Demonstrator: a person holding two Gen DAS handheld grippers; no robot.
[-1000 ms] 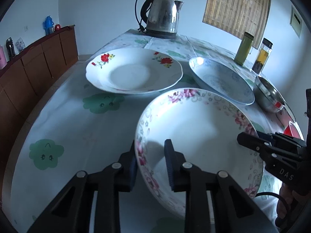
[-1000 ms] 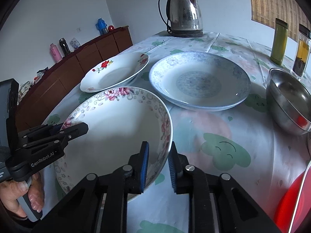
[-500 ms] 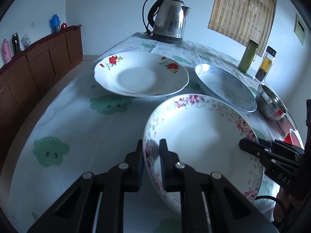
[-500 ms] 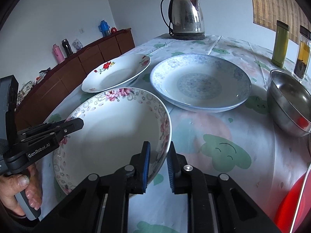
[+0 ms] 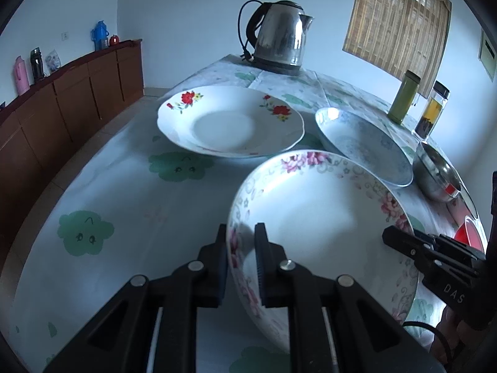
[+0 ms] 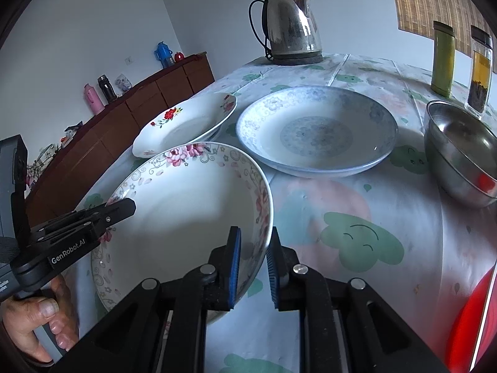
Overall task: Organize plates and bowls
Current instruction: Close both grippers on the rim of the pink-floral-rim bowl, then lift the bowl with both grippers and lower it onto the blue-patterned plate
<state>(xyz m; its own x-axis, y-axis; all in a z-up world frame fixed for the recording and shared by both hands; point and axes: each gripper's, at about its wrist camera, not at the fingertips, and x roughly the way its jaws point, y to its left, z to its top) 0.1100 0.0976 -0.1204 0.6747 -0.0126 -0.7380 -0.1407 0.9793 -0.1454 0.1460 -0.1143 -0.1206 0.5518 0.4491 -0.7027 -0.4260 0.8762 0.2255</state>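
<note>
A pink-flowered bowl (image 5: 323, 217) is held between both grippers, lifted slightly above the table. My left gripper (image 5: 240, 248) is shut on its left rim. My right gripper (image 6: 253, 248) is shut on its right rim; the bowl also shows in the right wrist view (image 6: 186, 205). A red-flowered plate (image 5: 230, 121) lies beyond it to the left, also seen in the right wrist view (image 6: 186, 121). A blue-patterned plate (image 6: 316, 133) lies to the right of that, and shows in the left wrist view (image 5: 363, 146). A steel bowl (image 6: 462, 152) sits at the far right.
A steel kettle (image 5: 279, 49) stands at the table's far end. A green canister (image 6: 442, 59) and a glass jar (image 6: 480, 68) stand at the back right. A red object (image 6: 472, 317) is at the near right edge. A wooden sideboard (image 5: 62, 99) runs along the left wall.
My left gripper closed on the pink-flowered bowl's left rim. Both grippers and the bowl rose and moved forward toward the other plates.
</note>
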